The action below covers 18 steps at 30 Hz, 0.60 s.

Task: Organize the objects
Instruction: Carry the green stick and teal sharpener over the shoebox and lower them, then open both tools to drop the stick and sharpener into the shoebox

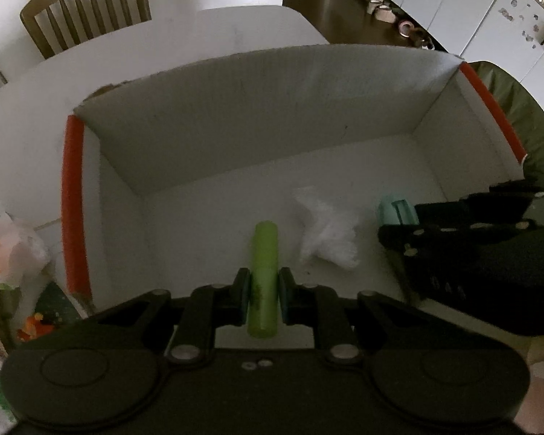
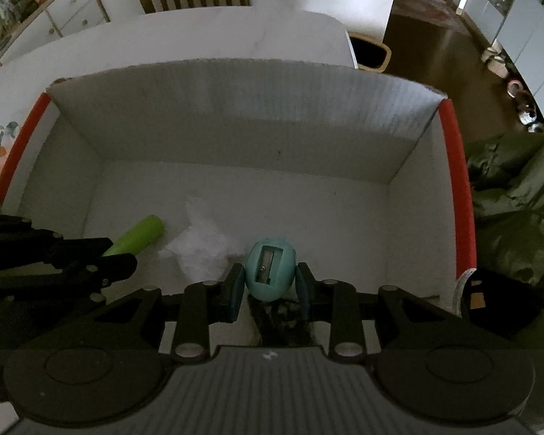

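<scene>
My left gripper (image 1: 264,291) is shut on a lime green tube (image 1: 264,272), held lengthwise between the pads over the floor of a white cardboard box (image 1: 235,116) with red-edged side walls. My right gripper (image 2: 270,282) is shut on a teal egg-shaped pencil sharpener (image 2: 270,270), its blade slot facing up, also inside the box (image 2: 235,108). A crumpled white tissue (image 1: 326,232) lies on the box floor between the two grippers. In the right wrist view the green tube (image 2: 137,237) and tissue (image 2: 201,244) show at the left. The sharpener (image 1: 397,212) shows at the right in the left wrist view.
The box stands on a white table (image 1: 199,47) with a wooden chair (image 1: 87,11) behind it. A patterned bag (image 1: 7,246) lies left of the box, a dark green cushion (image 2: 515,210) to its right. White cabinets (image 2: 526,36) line the far right.
</scene>
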### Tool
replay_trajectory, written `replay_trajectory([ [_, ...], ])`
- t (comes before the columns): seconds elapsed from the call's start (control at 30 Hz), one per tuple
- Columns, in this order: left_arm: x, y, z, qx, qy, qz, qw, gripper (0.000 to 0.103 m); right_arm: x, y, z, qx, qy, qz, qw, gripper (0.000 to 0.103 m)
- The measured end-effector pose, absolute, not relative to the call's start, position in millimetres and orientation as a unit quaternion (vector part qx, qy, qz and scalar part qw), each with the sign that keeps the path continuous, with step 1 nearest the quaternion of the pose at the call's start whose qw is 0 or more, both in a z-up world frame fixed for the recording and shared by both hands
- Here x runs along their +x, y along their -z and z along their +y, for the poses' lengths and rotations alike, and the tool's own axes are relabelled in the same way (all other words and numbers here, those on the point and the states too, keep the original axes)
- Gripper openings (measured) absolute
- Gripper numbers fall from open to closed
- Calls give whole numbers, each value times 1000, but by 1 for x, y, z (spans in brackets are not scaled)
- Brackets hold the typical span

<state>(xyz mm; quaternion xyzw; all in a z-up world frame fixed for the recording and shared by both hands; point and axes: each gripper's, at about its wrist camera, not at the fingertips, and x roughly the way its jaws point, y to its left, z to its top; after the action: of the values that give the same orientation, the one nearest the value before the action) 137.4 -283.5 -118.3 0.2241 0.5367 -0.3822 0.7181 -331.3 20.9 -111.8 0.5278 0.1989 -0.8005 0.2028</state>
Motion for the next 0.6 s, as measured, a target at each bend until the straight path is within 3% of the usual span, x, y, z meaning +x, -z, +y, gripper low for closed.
replay_trajectory([
  [0.27,143,126,-286,223,378,560,702,15,-336,122,25,543,792,195,199,30],
  [0.6,145,124,-283,222,392,559,696,26,-335,120,27,543,794,184,202,30],
])
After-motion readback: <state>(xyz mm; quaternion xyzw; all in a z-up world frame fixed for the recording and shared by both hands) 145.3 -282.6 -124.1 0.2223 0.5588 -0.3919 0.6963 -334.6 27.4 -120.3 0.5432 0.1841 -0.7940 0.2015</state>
